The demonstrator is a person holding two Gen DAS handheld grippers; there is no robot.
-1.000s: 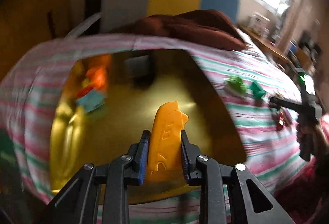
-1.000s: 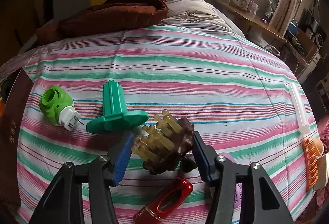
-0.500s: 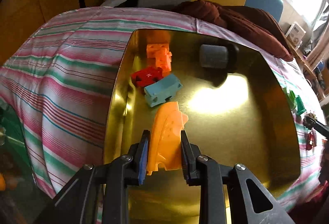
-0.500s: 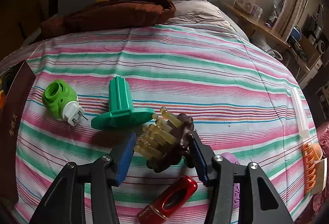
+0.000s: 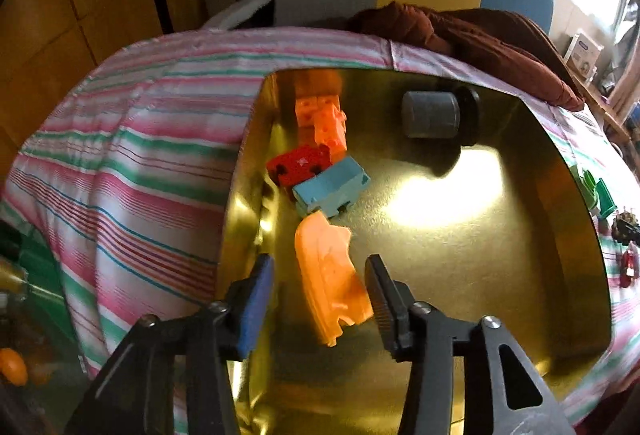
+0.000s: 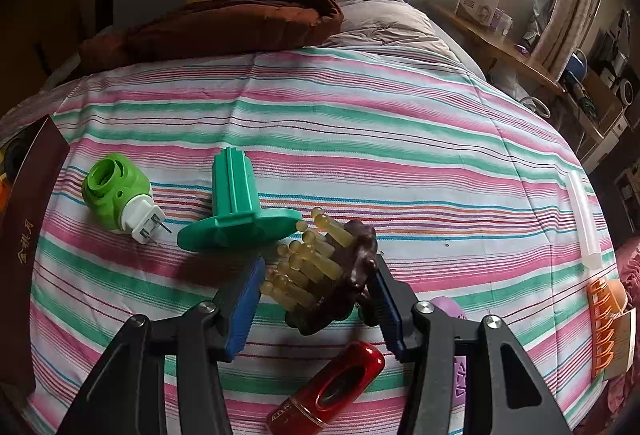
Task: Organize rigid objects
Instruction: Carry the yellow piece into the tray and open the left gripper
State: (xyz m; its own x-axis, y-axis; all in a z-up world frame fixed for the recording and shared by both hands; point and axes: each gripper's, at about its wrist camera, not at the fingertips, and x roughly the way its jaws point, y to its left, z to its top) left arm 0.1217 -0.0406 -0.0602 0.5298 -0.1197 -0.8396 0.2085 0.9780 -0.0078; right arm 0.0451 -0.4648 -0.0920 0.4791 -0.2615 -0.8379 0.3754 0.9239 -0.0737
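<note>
Sorting toys on the striped bed: your left tongs have just been opening, and the orange piece lies loose between them.

Your gold tray now holds one orange piece at the near left, one blue block, one red block, what looks like two pale orange blocks and one grey cylinder. Half a second ago those jaws clamped that orange piece; now neither pad touches it. Your right tongs hold the same partly open width around one brown bristled massager, pads against its sides. Near it lie one green plug-in, one teal flanged piece and one red oblong.
</note>
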